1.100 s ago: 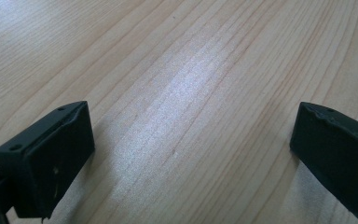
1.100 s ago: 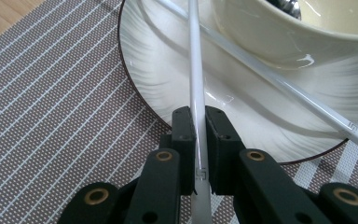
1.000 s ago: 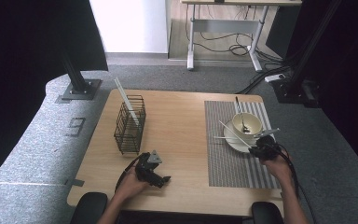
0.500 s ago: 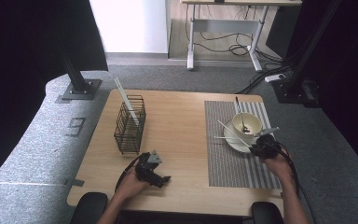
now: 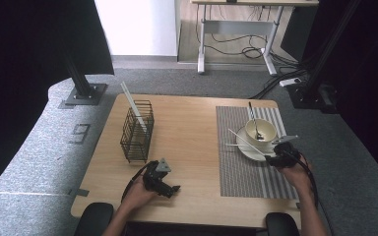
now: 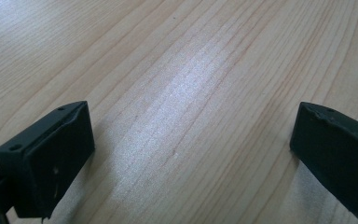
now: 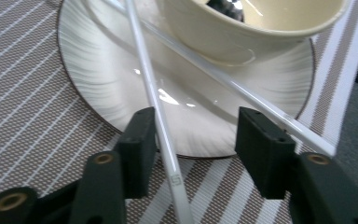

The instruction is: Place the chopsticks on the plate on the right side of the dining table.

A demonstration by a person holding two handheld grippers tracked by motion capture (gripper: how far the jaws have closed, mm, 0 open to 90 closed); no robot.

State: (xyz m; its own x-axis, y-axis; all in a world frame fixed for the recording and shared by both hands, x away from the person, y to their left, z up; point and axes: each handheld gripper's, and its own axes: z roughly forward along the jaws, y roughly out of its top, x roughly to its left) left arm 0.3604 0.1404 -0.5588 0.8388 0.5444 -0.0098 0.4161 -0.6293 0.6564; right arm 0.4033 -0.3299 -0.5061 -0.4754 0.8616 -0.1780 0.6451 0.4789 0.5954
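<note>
Just opened, right gripper straddles a chopstick beside bowl.

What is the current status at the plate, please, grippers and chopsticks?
Left gripper open, resting on table. Right gripper jaws just been opening, one white chopstick between them, not pinched. Second chopstick crosses plate beside bowl.

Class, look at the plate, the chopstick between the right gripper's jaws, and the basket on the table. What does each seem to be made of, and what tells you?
Plate: likely glazed ceramic; glossy, bright reflections, dark rim line.
Chopstick: smooth white, probably plastic or melamine, with a small stamped mark near its end.
Basket: dark wire mesh, apparently coated metal; the table shows through its thin grid.
</note>
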